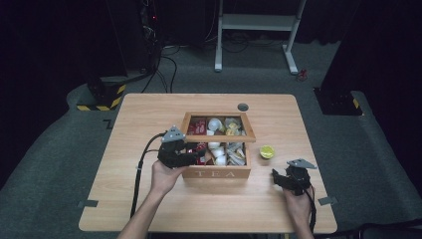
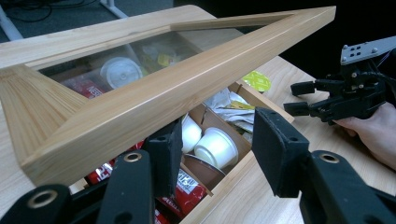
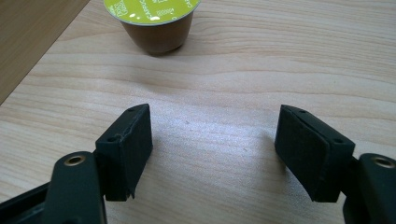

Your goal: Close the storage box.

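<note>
Work in hand: lime-lidded capsule (image 3: 152, 21) stands upright on the worktop (image 1: 149, 114), just right of the tea box (image 1: 216, 173).
Right hand-held gripper (image 3: 212, 154): jaws wide, nothing between; capsule lies straight ahead, slightly left.
Left hand-held gripper (image 2: 217, 149): props the glazed lid (image 2: 154, 93) half-raised; one pad under its front rail.
Nearer hand: right.

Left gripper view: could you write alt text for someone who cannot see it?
A wooden lid with a clear pane is propped up by the left gripper over an open tea box of white cups and red packets. Beyond, a hand holds the right gripper near a green-topped capsule.
</note>
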A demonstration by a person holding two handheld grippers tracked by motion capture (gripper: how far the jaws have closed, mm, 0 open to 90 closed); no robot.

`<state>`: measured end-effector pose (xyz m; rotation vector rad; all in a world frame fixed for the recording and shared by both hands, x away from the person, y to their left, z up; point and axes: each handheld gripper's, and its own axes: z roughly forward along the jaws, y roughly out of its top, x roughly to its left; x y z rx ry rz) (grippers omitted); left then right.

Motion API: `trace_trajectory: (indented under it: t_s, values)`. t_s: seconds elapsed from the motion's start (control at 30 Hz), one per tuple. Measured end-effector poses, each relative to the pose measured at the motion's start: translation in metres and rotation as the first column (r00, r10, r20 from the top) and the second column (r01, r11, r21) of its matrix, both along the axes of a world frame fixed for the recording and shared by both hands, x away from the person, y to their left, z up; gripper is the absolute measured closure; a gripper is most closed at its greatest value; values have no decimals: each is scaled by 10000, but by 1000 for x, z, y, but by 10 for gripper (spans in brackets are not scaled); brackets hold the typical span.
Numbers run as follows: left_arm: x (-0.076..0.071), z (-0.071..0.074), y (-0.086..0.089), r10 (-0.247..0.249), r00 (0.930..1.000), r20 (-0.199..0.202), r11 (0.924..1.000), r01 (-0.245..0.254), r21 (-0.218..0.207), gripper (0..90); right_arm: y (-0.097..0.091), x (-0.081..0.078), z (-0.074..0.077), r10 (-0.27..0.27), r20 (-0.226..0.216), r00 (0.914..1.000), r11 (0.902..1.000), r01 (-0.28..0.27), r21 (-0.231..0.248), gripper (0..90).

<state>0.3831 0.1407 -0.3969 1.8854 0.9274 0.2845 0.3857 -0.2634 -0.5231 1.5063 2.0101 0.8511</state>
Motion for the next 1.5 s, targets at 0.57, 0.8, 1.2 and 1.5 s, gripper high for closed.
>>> trace_trajectory:
  t_s: [0.57,0.8,1.2,1.5]
  values:
    - [-6,-11,0,-73,9999,-138,9998,75,197,538,0,0,0,8,-7,10000,10000,-8,-10,271]
    - [-8,-15,-1,-18,9999,-129,9995,22,302,537,0,0,0,58,13,10000,10000,-58,-33,271]
    - [-12,-25,-1,-154,9993,-348,9993,165,329,539,1,0,0,32,-36,10000,10000,-32,-25,268]
    - [-14,-32,0,-170,9992,-358,9992,182,344,548,1,0,0,81,-14,10000,10000,-81,-51,265]
